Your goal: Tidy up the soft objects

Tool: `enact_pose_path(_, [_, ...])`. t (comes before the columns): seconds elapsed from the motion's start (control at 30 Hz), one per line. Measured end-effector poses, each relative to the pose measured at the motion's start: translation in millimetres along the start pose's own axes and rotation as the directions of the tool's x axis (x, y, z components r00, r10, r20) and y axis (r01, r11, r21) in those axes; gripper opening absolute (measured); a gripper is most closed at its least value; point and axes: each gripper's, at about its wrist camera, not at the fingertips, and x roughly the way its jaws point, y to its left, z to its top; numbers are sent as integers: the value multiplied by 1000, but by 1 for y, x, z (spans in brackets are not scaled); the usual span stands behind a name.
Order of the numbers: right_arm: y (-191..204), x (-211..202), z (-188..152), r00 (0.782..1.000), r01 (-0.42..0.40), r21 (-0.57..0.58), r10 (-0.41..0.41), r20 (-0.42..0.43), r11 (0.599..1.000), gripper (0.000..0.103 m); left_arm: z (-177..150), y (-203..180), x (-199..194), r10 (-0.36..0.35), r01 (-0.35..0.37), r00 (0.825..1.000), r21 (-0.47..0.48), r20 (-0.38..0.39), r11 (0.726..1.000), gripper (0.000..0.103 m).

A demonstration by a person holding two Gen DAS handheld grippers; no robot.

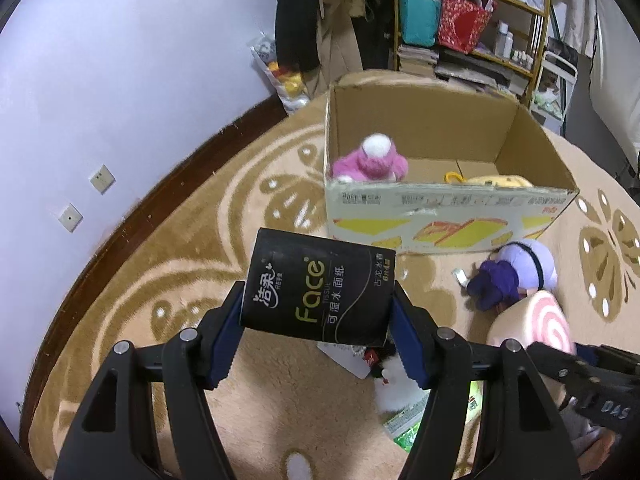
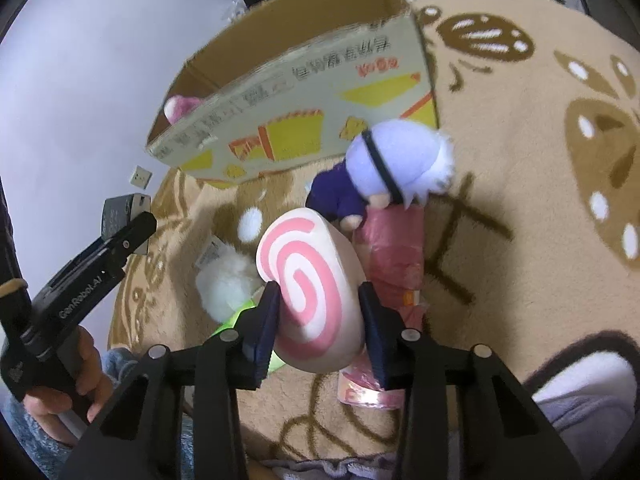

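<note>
The left tool (image 1: 318, 312) grips a black tissue pack (image 1: 320, 288) printed "Face TISSUE"; the right tool (image 2: 320, 316) clamps a pink-swirl cushion (image 2: 312, 280).

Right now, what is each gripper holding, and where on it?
Left gripper: black tissue pack, pinched across its two short ends. Right gripper: swirl cushion, squeezed by its sides near the lower end.
</note>
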Motion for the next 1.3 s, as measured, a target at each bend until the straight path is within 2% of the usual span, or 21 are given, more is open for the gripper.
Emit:
enact_pose_path(0.17, [1, -30, 4, 997, -7, -35, 10, 80, 999, 41, 5, 0, -14, 12, -12, 997, -1, 73, 1000, 66])
enact_pose_path(0.3, [6, -54, 7, 984, 4, -86, 11, 180, 996, 41, 8, -3, -19, 23, -24, 994, 7, 108, 1000, 66])
enact_pose_path(0.6, [24, -67, 22, 958, 30, -147, 13, 285, 989, 40, 15, -1, -25, -4, 5, 989, -8, 146, 1000, 66])
enact_pose_path(0.73, [27, -77, 24, 938, 32, -152, 22, 345, 988, 40, 23, -3, -29, -7, 6, 983, 6, 182, 1000, 66])
enact_pose_path(0.87, [32, -82, 31, 922, 33, -174, 37, 386, 984, 40, 35, -9, -30, -1, -6, 974, 29, 227, 1000, 66])
enact_pose_path(1.0, [36, -80, 47, 908, 34, -196, 52, 416, 980, 40, 51, -9, -25, -22, 15, 961, 27, 274, 1000, 66])
enact_pose_path(1.1, [39, -74, 59, 904, 48, -220, 51, 425, 974, 40, 60, -8, -19, -43, 37, 954, 26, 296, 999, 66])
enact_pose_path(1.3, [40, -63, 81, 896, 56, -231, 53, 441, 971, 40, 80, -19, -6, -43, 23, 947, 66, 317, 998, 66])
